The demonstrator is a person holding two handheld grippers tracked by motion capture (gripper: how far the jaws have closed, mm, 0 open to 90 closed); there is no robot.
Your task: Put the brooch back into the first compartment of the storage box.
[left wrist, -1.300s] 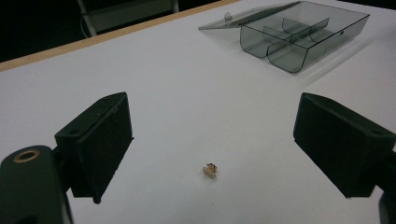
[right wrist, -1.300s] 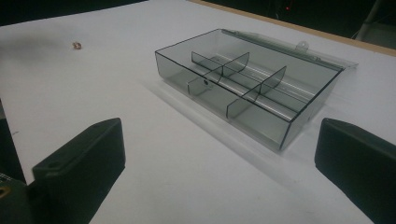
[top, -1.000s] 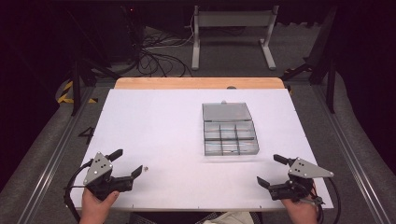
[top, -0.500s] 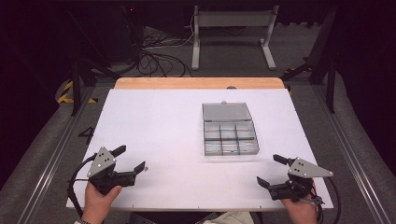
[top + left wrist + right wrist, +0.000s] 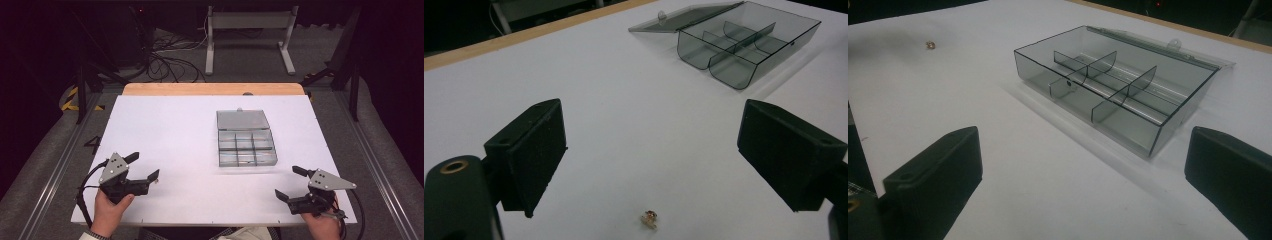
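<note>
Tiny object [image 5: 650, 219] before left claw [image 5: 651, 150] too small to identify.

A clear grey compartment box [image 5: 246, 147] lies open, lid flat; a tiny brass piece [image 5: 649, 218] rests well apart.

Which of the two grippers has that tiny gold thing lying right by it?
The left gripper: the small gold piece lies on the white table between its open jaws. The right gripper faces the box.

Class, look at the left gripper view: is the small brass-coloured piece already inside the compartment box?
No: the small piece lies on the white table between the left gripper's open jaws, apart from the box.
</note>
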